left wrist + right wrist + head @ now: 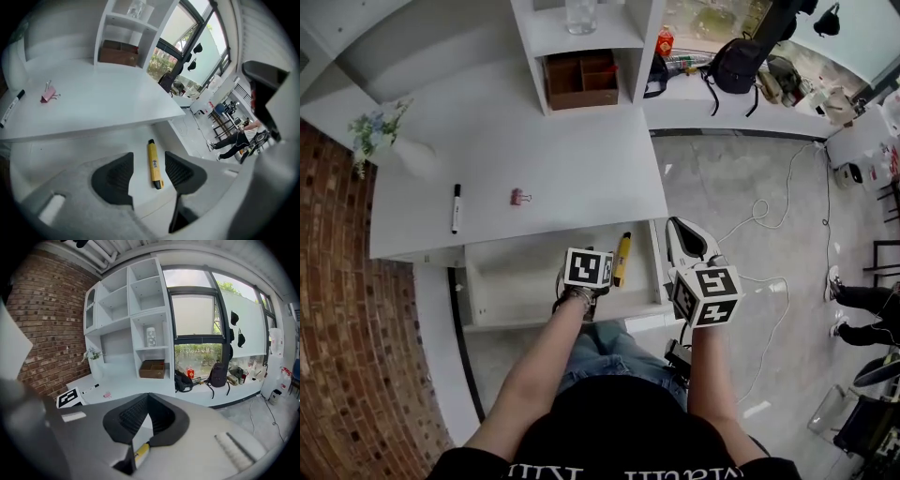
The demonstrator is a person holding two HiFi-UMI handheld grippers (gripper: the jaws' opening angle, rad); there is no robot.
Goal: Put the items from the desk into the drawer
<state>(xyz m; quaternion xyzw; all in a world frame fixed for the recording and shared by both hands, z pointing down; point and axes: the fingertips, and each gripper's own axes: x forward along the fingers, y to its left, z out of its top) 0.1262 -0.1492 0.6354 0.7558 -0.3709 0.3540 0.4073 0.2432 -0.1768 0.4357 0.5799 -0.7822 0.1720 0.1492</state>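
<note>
An open white drawer (511,281) stands out below the desk's front edge. A yellow pen-like tool (622,259) lies in it at the right side. On the desk (572,159) lie a black-and-white marker (456,207) and a pink binder clip (518,197). My left gripper (148,158) hangs above the drawer with its jaws open and empty; the yellow tool (154,164) lies below, apart from the pads. The right gripper (148,397) is beside the drawer's right edge, its tips together with nothing between them.
A white shelf unit at the back of the desk holds a brown wooden organiser (580,80) and a glass jar (580,14). A vase of flowers (389,141) stands at the desk's left. Cables (759,220) lie on the floor; a backpack (736,61) rests on the sill.
</note>
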